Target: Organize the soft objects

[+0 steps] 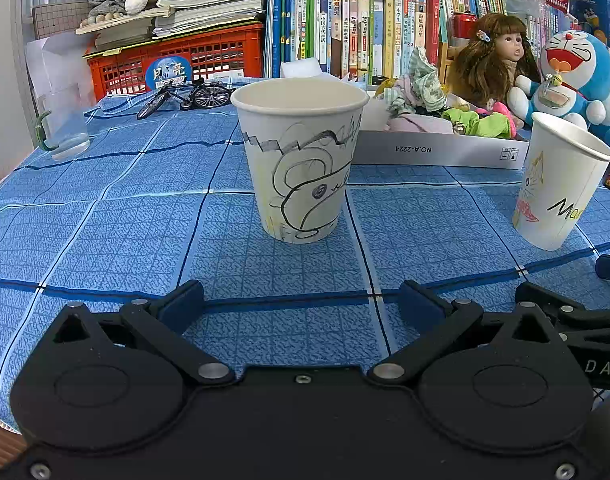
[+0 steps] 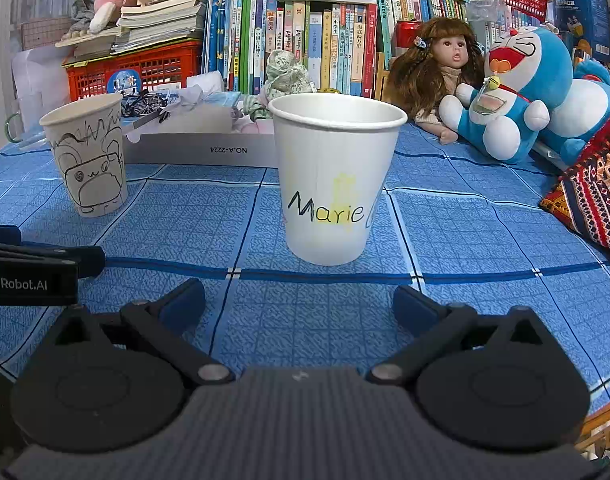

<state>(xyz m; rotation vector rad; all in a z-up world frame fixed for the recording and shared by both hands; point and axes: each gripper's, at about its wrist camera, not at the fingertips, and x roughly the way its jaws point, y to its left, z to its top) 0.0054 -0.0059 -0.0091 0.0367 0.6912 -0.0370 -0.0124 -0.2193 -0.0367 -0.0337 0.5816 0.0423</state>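
Note:
A white paper cup with a black animal drawing (image 1: 301, 160) stands on the blue checked tablecloth in front of my left gripper (image 1: 301, 308), which is open and empty. It also shows in the right wrist view (image 2: 89, 152). A second white cup marked "Marie" (image 2: 333, 176) stands in front of my right gripper (image 2: 299, 308), also open and empty; it also shows in the left wrist view (image 1: 557, 184). A shallow white box (image 1: 437, 148) behind the cups holds soft cloth items (image 1: 421, 88), among them a green one (image 1: 481, 122).
A long-haired doll (image 2: 437, 68) and a blue Doraemon plush (image 2: 521, 92) sit at the back right. A patterned red cushion (image 2: 589, 196) lies at the right. A toy bicycle (image 1: 185, 96), a glass mug (image 1: 65, 120), a red crate (image 1: 177, 60) and a book row (image 1: 345, 24) line the back.

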